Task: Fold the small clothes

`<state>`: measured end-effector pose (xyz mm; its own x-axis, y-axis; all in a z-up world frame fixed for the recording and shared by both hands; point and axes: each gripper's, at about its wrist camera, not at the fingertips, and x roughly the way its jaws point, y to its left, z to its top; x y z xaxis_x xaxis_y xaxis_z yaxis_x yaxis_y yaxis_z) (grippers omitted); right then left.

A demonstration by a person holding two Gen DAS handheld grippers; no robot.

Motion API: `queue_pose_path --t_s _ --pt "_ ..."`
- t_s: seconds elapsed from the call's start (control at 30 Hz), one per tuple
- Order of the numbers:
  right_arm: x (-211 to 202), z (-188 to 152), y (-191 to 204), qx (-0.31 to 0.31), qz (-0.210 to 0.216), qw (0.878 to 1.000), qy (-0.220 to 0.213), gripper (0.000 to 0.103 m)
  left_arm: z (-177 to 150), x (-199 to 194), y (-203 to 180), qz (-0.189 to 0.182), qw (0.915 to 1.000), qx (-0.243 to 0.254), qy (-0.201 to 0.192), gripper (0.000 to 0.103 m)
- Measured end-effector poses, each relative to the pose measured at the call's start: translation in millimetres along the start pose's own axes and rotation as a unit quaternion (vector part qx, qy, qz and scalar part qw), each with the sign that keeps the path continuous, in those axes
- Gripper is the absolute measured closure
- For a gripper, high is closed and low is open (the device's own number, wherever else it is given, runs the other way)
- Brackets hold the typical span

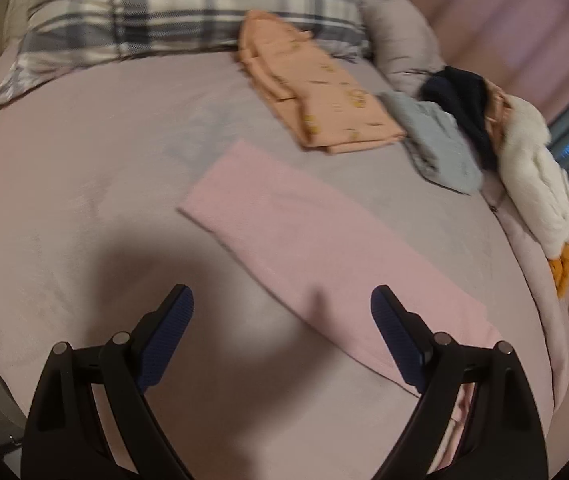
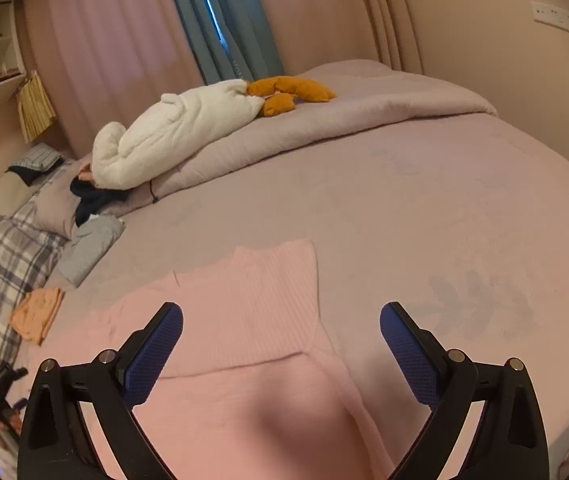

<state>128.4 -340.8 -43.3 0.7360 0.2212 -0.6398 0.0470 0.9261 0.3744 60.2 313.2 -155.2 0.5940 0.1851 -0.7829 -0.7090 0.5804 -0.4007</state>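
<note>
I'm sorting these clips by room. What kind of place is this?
Most likely a bedroom. The work surface is a bed with a plaid pillow at its head, a folded-back quilt with a plush toy on it, and curtains behind.

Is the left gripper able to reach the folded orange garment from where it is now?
Probably yes. The left gripper is open and holds nothing. The orange garment lies uncovered farther up the bed; only the flat pink garment lies between, so nothing seems to block the way.
</note>
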Motion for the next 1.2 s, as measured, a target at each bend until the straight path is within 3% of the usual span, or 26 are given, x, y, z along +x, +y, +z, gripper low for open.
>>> queue_pose_path --t_s 0.23,0.43,0.53,0.6,0.73,0.87,1.0,1.2 --pt "0 -7 -4 0.008 -0.027 1.000 0.011 0.005 10 10 28 -0.008 0.9986 -0.053 -0.002 0.014" --pt "-5 -14 -9 0.025 -0.036 0.999 0.014 0.005 20 14 34 -0.009 0.9969 -0.078 -0.009 0.024" --pt "-5 -17 -9 0.028 -0.038 0.999 0.016 0.005 23 17 34 -0.009 0.9967 -0.079 -0.014 0.047" --pt "-5 -18 -8 0.026 -0.042 0.999 0.017 0.005 25 22 35 -0.013 0.9967 -0.079 -0.014 0.072" --pt "-6 -20 -8 0.027 -0.041 0.999 0.016 0.005 26 27 40 -0.024 0.9954 -0.091 -0.019 0.095" --pt "-6 -21 -9 0.028 -0.040 0.999 0.017 0.005 28 19 35 -0.024 0.9945 -0.098 -0.025 0.097" --pt "-8 -20 -9 0.028 -0.042 0.999 0.009 0.005 32 -4 10 -0.033 0.9959 -0.064 -0.055 0.097" --pt "-14 -20 -10 0.026 -0.030 0.999 0.003 0.005 33 -43 -41 -0.098 0.9921 -0.012 -0.077 0.097"
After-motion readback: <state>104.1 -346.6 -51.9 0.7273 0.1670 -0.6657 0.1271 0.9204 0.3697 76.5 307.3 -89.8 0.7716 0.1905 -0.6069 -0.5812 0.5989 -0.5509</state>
